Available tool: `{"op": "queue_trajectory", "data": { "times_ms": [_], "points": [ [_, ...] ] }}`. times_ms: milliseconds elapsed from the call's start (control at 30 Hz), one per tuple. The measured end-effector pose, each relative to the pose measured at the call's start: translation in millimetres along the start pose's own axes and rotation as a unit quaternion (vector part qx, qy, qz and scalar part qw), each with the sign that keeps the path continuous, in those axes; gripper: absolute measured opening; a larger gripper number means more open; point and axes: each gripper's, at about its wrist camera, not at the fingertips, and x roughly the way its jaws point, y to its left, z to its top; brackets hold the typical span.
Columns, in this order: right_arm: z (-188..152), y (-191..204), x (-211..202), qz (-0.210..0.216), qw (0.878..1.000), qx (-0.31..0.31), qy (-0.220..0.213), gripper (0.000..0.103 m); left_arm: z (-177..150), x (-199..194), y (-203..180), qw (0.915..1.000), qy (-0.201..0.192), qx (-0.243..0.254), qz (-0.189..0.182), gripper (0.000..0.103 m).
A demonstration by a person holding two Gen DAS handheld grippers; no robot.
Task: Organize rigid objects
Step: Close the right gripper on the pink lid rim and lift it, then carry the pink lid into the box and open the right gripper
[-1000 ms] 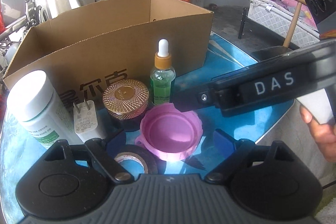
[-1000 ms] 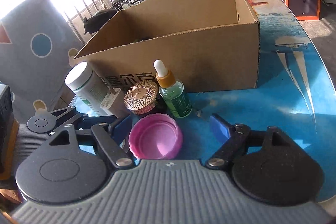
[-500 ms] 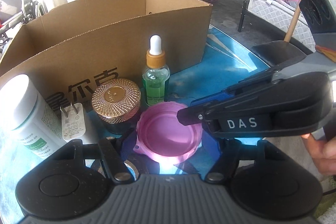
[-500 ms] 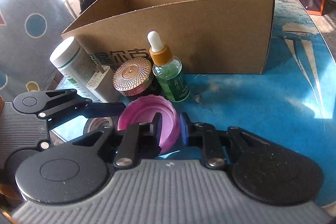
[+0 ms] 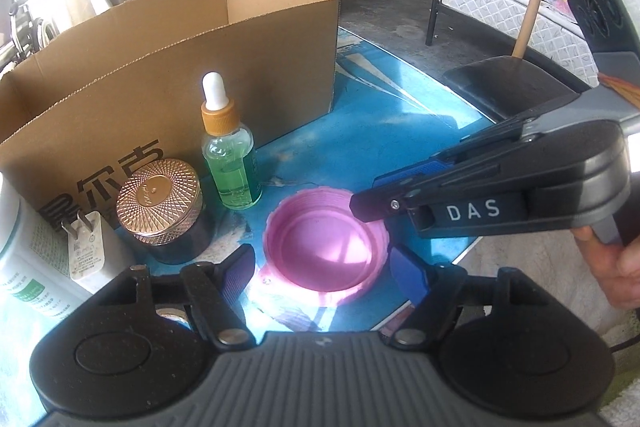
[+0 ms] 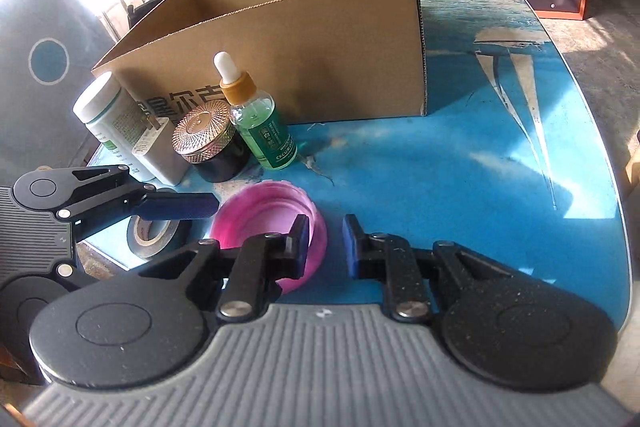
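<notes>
From the left wrist: shows the left gripper with fingers apart, just been opening, straddling the pink lid on the desk with no clear contact on either side. Shows too the right gripper reaching in from the right, fingers closed down on the lid's far rim. Could go wrong on the lift with both tools crowded on one lid: may knock fingers together, or twist the thin wall out of that edge pinch and drop it short of the cardboard box; might also clip the dropper bottle just beyond the left fingers. From the right wrist: confirms one finger inside the lid and one outside, across the wall, yet leaves the outer pad's contact hard to judge. Reveals a tape roll beneath the left finger, nearly hidden in the other view. Misses the hand holding the right tool.
</notes>
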Motion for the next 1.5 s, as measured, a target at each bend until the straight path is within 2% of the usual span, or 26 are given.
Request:
{"op": "queue_trajectory", "data": {
  "times_ms": [433, 600, 667, 900, 1200, 1500],
  "points": [
    [-3, 1, 9, 0.008, 1.000, 0.000, 0.005, 0.017, 0, 16, -4, 0.9996, 0.014, 0.020, 0.010, 0.076],
    [-5, -1, 12, 0.013, 1.000, 0.006, 0.002, 0.016, -1, 15, -1, 0.9998, 0.012, 0.015, 0.006, 0.075],
    [-5, 1, 13, 0.017, 1.000, 0.005, 0.004, 0.012, -1, 14, -3, 0.9998, 0.012, 0.015, 0.009, 0.074],
    [-8, 6, 7, 0.010, 1.000, -0.006, -0.003, 0.012, 0, 11, -7, 0.9998, 0.010, 0.016, 0.011, 0.073],
    [-13, 7, -20, 0.006, 0.999, -0.007, -0.031, 0.012, 5, -8, -20, 0.9993, -0.012, 0.032, 0.017, 0.073],
    [-13, 15, -68, -0.006, 0.996, -0.017, -0.085, 0.013, 14, -45, -39, 0.9960, -0.064, 0.056, 0.030, 0.073]
  ]
}}
